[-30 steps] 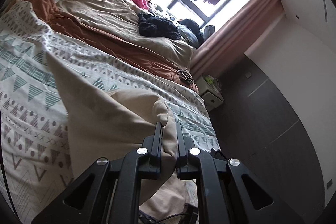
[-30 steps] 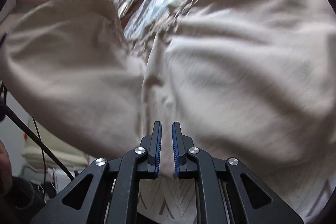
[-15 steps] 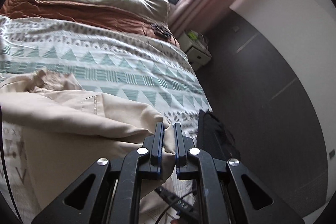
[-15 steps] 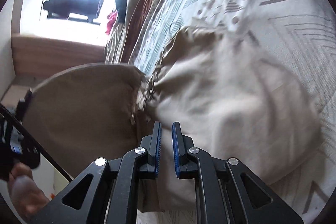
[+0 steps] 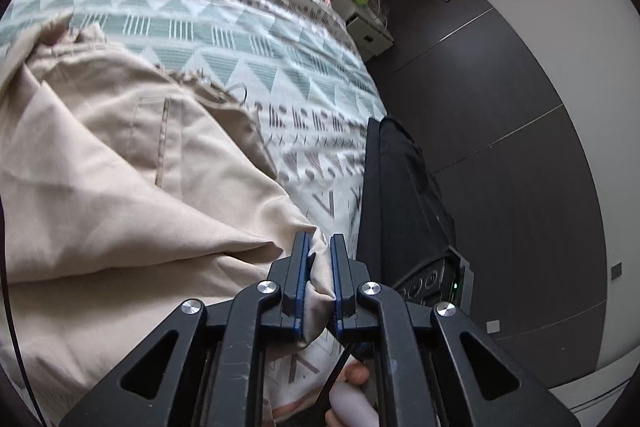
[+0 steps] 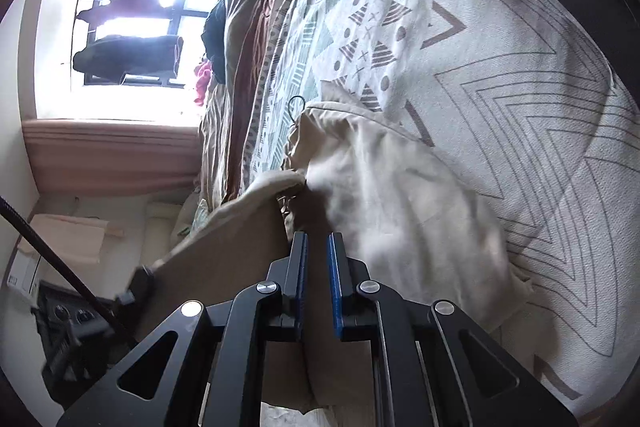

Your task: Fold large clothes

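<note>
Here, in the left wrist view, the left gripper (image 5: 319, 269) pinches a bunched edge of the large beige cotton garment (image 5: 120, 195) between its blue-lined fingers, likely to keep that end pinned while the fold is laid. The garment lies spread over the white bedspread with green and brown triangle patterns (image 5: 248, 39), a welt pocket showing on its top face. A flat black case (image 5: 400, 195) lies at the bed's edge, just beside the grip. A small white bedside cabinet (image 5: 366, 31) stands far off; what it holds is too small to tell.

In the right wrist view, the right gripper (image 6: 318, 275) has its fingers set narrow, with beige cloth (image 6: 400, 211) running between them; I judge it clamped on a fold, drawing the fabric flat across the same bedspread (image 6: 520, 115).
</note>
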A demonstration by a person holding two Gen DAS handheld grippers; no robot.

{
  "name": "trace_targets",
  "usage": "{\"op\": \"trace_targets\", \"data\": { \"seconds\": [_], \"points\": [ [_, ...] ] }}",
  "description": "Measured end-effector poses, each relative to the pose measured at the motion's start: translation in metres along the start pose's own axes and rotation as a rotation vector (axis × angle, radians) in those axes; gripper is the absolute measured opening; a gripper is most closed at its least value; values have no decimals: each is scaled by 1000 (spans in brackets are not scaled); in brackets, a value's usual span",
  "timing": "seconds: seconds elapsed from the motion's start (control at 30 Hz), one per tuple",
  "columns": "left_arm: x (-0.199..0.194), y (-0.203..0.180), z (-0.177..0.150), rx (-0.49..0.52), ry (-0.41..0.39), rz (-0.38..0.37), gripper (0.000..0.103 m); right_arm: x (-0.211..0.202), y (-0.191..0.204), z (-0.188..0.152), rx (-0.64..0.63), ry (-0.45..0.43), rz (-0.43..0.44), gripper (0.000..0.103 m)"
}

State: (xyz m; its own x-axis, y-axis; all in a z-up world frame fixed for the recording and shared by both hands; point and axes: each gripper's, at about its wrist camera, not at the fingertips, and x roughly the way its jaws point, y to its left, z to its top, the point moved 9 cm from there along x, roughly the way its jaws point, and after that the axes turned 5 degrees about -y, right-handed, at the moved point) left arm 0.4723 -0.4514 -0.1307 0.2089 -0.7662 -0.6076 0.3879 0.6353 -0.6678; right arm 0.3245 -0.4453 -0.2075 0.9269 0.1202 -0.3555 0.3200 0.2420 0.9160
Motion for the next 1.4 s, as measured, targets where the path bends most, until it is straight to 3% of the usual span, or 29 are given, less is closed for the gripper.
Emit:
{"op": "trace_targets", "data": {
  "seconds": [0.13,0.2,0.27,0.3,0.4,0.6,0.73,0.83,1.0,1.07,1.1,1.13,1.4],
  "points": [
    [0,10,-6,-29,54,-60,15,-7,-5,-3,26,13,-11,11],
    [-8,19,-2,-52,39,-66,15,-5,2,-6,17,25,12,32],
    [-21,27,8,-62,20,-73,15,-6,7,-4,-2,21,19,75],
    [-26,32,12,-61,13,-80,15,-6,8,-2,-5,11,22,79],
    [-52,53,23,-59,-31,-64,15,-7,11,-3,-35,-13,4,79],
    [-93,134,27,-136,-90,21,15,5,15,-18,-126,27,-94,79],
    [-113,183,27,-185,-121,57,15,17,22,-16,-259,3,-190,79],
    [-122,207,30,-204,-145,64,15,34,20,-18,-331,21,-273,79],
    [-129,230,30,-206,-139,96,17,40,37,-26,-457,12,-322,79],
    [-129,234,28,-199,-128,93,41,46,37,-27,-481,17,-344,79],
    [-128,237,26,-204,-125,93,72,48,39,-26,-500,21,-361,79],
    [-129,240,25,-210,-129,93,84,49,42,-24,-517,18,-368,79],
    [-132,257,17,-218,-109,121,84,62,75,-3,-622,38,-428,79]
  ]
}}
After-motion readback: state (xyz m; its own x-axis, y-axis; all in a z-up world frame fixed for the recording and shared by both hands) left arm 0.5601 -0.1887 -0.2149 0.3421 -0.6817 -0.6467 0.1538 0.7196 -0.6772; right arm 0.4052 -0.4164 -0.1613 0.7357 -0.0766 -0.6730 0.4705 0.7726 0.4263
